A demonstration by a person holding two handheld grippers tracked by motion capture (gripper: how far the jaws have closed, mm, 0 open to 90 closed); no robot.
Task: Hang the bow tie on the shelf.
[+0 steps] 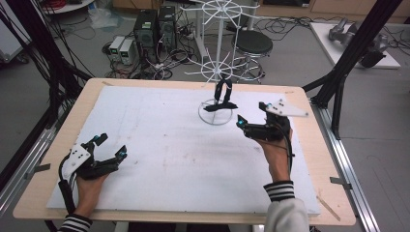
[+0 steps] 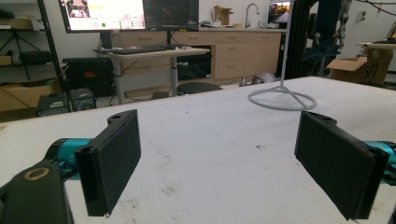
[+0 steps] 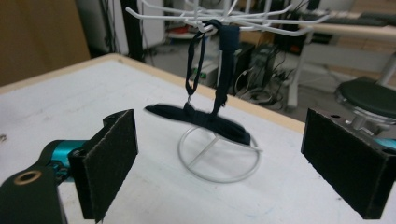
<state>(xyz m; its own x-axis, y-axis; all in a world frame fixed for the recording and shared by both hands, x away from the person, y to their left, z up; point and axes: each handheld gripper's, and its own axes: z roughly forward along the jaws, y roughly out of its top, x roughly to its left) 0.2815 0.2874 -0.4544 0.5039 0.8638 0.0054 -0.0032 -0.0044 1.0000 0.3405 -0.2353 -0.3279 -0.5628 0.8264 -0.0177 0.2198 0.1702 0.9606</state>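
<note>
A black fabric strap [image 3: 219, 88] hangs from the white wire rack [image 1: 216, 63] on the white-covered surface [image 1: 164, 159]. The right gripper [image 1: 251, 116] sits just beside the rack's ring base, jaws apart. The left gripper [image 1: 110, 146] lies well away, jaws apart too.

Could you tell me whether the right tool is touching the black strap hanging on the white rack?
Apart: the right gripper view shows bare table between the open right tool and the black strap.

No legible text, label, brand or number anywhere; monitor [image 2: 102, 14] contents too blurred
</note>
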